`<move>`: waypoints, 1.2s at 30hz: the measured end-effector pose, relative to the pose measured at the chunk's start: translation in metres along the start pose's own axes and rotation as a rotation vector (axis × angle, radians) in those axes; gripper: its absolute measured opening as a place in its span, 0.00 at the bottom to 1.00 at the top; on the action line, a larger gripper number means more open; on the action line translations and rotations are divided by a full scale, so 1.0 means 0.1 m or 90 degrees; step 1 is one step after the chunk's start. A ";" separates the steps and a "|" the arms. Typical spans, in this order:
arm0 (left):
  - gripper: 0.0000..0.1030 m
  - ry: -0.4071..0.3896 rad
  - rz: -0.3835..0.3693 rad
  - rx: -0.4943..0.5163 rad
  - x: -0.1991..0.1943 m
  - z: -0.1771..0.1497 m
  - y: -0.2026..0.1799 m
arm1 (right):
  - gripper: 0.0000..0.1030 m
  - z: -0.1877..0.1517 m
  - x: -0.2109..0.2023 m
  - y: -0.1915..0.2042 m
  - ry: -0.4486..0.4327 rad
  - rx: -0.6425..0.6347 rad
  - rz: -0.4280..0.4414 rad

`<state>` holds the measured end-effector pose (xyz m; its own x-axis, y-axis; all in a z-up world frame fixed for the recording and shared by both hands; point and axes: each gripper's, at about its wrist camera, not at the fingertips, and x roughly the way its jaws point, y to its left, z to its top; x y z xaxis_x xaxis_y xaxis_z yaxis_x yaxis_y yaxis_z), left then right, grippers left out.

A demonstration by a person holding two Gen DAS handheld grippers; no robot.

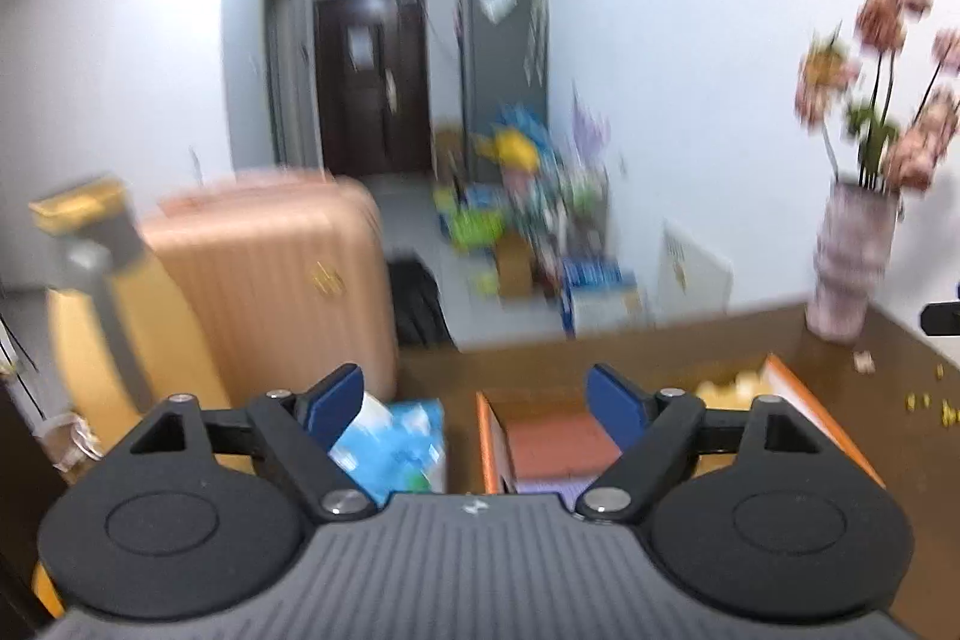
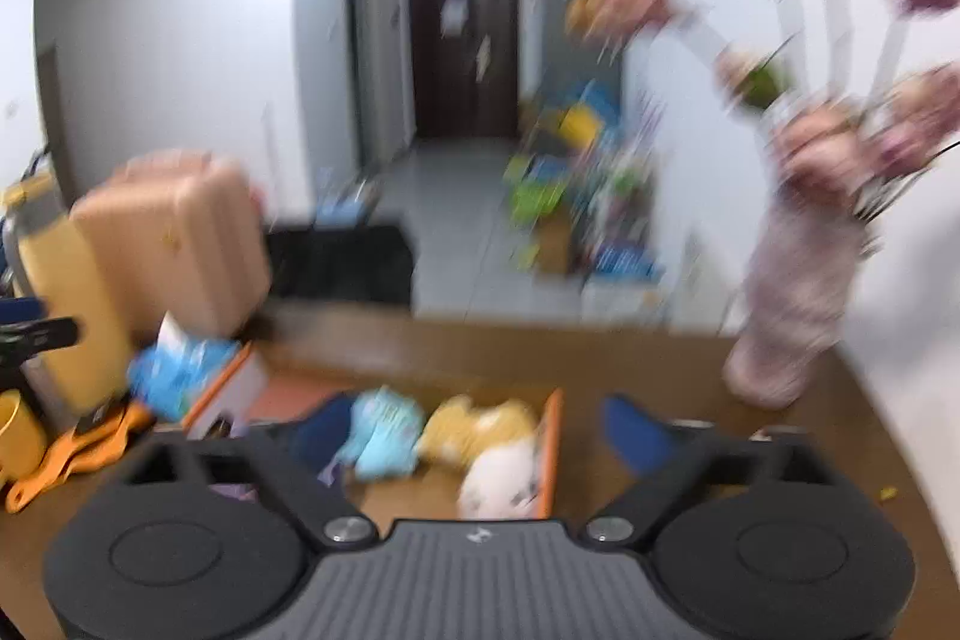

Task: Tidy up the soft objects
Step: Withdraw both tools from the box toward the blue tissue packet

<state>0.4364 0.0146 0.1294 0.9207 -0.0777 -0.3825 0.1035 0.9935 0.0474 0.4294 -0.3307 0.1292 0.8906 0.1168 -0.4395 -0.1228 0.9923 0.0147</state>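
Jaws wide on both grippers, nothing held (no writing legible)

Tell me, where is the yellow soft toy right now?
In the right wrist view, the yellow soft toy lies inside the orange box, between a light blue toy and a white one.
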 end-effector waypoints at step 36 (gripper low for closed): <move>1.00 -0.085 -0.039 0.025 -2.75 -2.55 -0.42 | 0.97 -3.03 -2.68 1.06 -0.127 0.032 0.021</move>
<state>0.0832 0.0154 -0.0029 0.9535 -0.1517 -0.2604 0.1741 0.9826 0.0652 0.0453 -0.2696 -0.0238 0.9559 0.1502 -0.2522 -0.1360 0.9880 0.0730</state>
